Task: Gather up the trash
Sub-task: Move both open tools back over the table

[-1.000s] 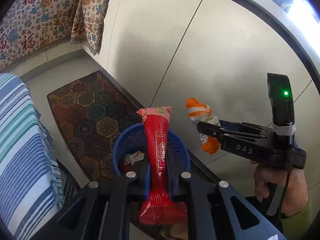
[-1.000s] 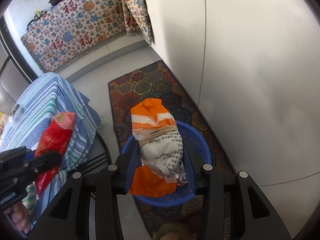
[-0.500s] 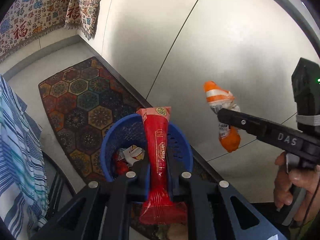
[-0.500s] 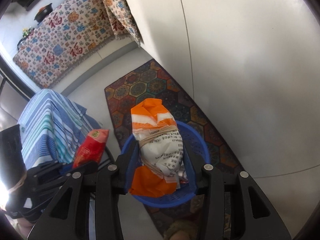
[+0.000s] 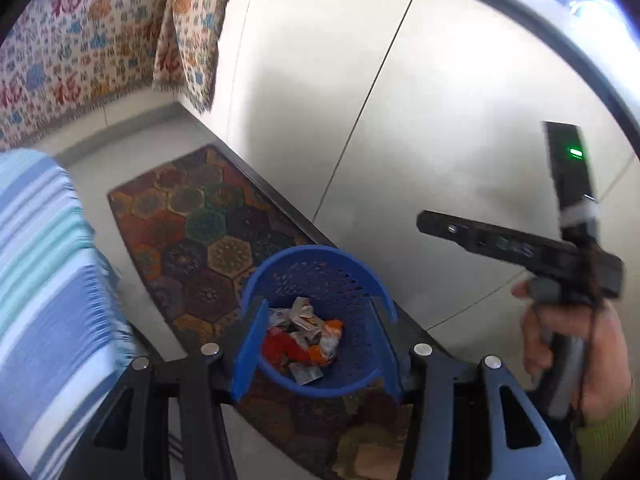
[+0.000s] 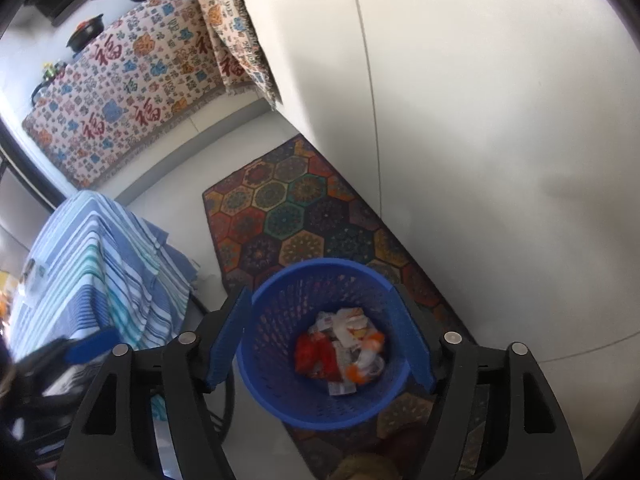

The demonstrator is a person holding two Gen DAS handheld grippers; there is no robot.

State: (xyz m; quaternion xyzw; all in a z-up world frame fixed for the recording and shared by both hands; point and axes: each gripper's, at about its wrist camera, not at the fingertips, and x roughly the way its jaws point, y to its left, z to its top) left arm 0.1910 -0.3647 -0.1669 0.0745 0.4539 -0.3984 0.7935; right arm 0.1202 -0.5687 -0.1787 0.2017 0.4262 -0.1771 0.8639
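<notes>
A blue perforated basket [image 5: 316, 250] stands on the rug, below both grippers. Inside lie a red wrapper [image 5: 280, 350], an orange and white packet [image 5: 330, 332] and other crumpled wrappers. My left gripper [image 5: 320, 346] hangs above the basket with its jaws opening and nothing between its blue pads [image 5: 250, 352]. In the right wrist view the same basket [image 6: 320, 262] holds the red wrapper [image 6: 314, 354] and the orange and white packet [image 6: 366, 356]. My right gripper [image 6: 320, 342] is also opening and holds nothing. A hand [image 5: 572, 344] carries that right gripper [image 5: 428, 222] at the right.
A hexagon-patterned rug [image 6: 288, 208] lies along a white cabinet front [image 6: 480, 120]. Blue striped cloth [image 6: 100, 264] drapes furniture on the left. A patterned cloth [image 6: 132, 92] covers a counter at the back with pans on it. The left gripper [image 6: 86, 350] is a blur at lower left.
Both grippers have let go. The red wrapper has left the left jaws and the orange and white packet the right jaws; both now lie in the basket.
</notes>
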